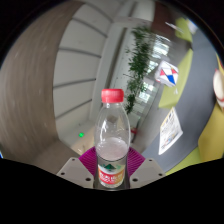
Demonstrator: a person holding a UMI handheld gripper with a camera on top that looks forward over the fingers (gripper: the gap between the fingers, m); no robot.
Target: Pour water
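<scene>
While raised, tool (112, 172) grips bottle (112, 135).

Bottle (112, 140): clear plastic, glossy, catching highlights along its smooth wall. Cap (112, 96) showing as red plastic, fairly matt. Label (110, 178) reading as a thin printed film, red and white, slight sheen. Gripper (111, 166) pads (92, 160) appearing as magenta ribbed rubber, matt, pressing the bottle's lower part on both sides. Finger bodies looking like grey matt plastic.
</scene>
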